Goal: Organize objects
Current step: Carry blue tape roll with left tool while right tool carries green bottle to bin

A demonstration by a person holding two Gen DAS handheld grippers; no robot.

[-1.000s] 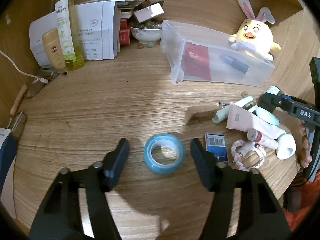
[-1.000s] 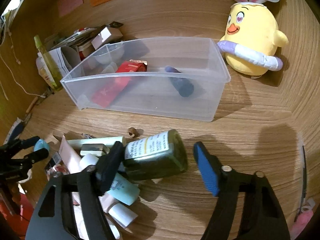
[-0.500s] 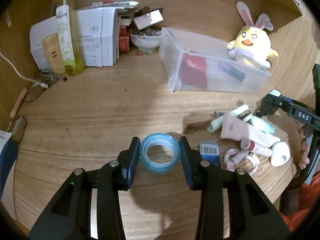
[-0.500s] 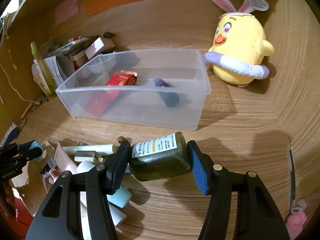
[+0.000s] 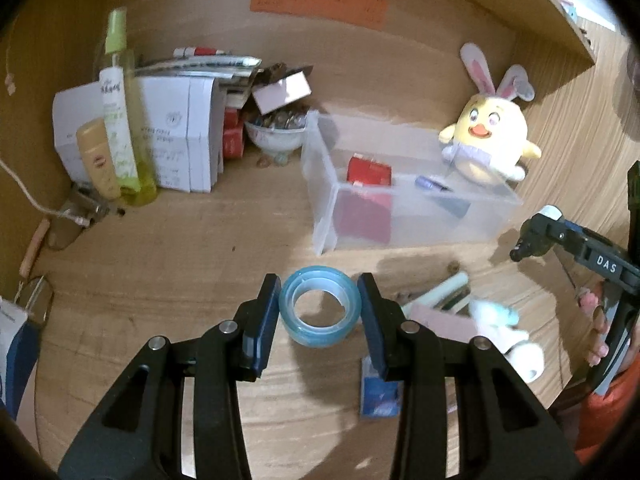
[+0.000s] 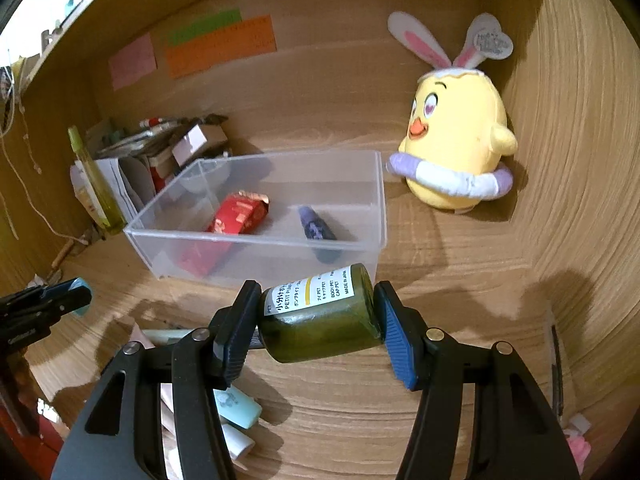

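Note:
My left gripper [image 5: 318, 312] is shut on a blue roll of tape [image 5: 319, 306], held clear of the wooden desk. My right gripper [image 6: 316, 320] is shut on a dark green bottle [image 6: 320, 320] with a white label, lifted off the desk. That gripper also shows at the right of the left wrist view as the right gripper [image 5: 532, 236]. Beyond both stands a clear plastic bin [image 5: 400, 200], seen too as the bin [image 6: 260, 220], holding a red packet [image 6: 238, 216] and a dark purple tube [image 6: 318, 232]. A heap of tubes and small toiletries [image 5: 460, 312] lies on the desk.
A yellow plush chick [image 6: 452, 148] with rabbit ears sits right of the bin. At the back left stand a green spray bottle [image 5: 120, 120], white boxes [image 5: 180, 136] and a bowl [image 5: 276, 136]. A blue card [image 5: 378, 392] lies under my left fingers.
Both grippers closed on their objects, the left on the tape roll and the right on the green bottle, and both have risen off the desk with them.

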